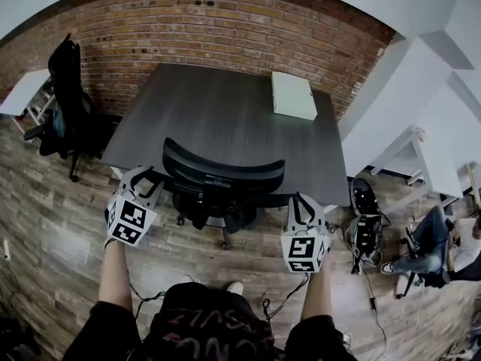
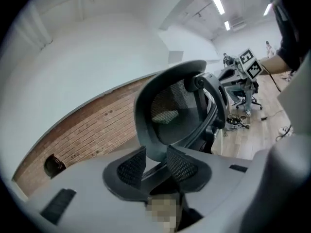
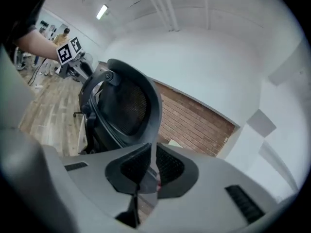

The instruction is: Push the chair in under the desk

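A black mesh-backed office chair (image 1: 225, 177) stands at the near edge of the dark grey desk (image 1: 225, 111), its seat partly under the top. My left gripper (image 1: 145, 177) is at the left end of the chair's backrest. In the left gripper view the chair back's rim (image 2: 170, 110) fills the gap between the left gripper's (image 2: 155, 161) pads. My right gripper (image 1: 304, 200) is at the backrest's right end. There the rim's thin edge (image 3: 126, 106) runs into the narrow slit between the right gripper's (image 3: 153, 161) pads.
A flat white box (image 1: 293, 95) lies on the desk's far right. A second black chair (image 1: 68, 89) stands left of the desk by the brick wall. A seated person (image 1: 443, 239), a black chair base (image 1: 366, 224) and white tables (image 1: 406, 149) are at the right. Cables trail on the wood floor.
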The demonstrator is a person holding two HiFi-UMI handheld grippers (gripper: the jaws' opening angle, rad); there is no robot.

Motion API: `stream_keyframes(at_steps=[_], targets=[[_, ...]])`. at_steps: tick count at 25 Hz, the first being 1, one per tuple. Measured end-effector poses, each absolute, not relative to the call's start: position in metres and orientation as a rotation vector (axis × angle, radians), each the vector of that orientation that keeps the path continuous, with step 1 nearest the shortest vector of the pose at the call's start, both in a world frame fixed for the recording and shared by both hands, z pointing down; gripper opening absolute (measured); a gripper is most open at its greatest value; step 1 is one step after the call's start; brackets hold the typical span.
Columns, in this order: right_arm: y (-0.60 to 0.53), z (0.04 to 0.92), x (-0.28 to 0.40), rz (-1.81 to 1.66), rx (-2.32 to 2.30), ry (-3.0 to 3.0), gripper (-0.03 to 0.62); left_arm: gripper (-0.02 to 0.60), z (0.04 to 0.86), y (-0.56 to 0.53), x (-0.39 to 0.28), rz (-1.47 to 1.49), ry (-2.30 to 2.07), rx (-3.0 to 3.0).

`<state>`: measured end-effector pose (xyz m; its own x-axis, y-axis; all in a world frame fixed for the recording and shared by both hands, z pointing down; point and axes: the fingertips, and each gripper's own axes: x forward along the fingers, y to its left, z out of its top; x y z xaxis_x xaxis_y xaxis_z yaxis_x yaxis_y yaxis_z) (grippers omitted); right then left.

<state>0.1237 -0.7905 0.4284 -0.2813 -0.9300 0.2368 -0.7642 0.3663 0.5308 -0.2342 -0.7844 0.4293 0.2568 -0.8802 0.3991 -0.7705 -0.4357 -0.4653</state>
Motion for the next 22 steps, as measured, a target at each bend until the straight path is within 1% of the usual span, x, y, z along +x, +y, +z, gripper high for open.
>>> stream_keyframes(at_steps=[1,3,6,9,12,22], targets=[[-0.791,0.427,0.122,-0.416,1.487,-2.126,0.043,0.133,0.423,-0.785,-0.233,-0.871,1.581,-2.355],[-0.791,0.425,0.118,-0.369,1.529,-2.144,0.035,0.071,0.409,-0.786,-0.230,-0.753,1.623,-2.369],[-0.790,0.419,0.113,-0.287,1.581,-2.197,0.031,0.034,0.392,-0.788,-0.230,-0.612,1.695,-2.381],[-0.789,0.413,0.114,-0.239,1.628,-2.225,0.029,0.017,0.378,-0.790,-0.230,-0.485,1.758,-2.397],[-0.787,0.410,0.116,-0.203,1.664,-2.246,0.028,0.015,0.369,-0.790,-0.232,-0.394,1.796,-2.407],[-0.782,0.403,0.118,-0.154,1.703,-2.281,0.025,0.015,0.364,-0.786,-0.227,-0.335,1.808,-2.421]])
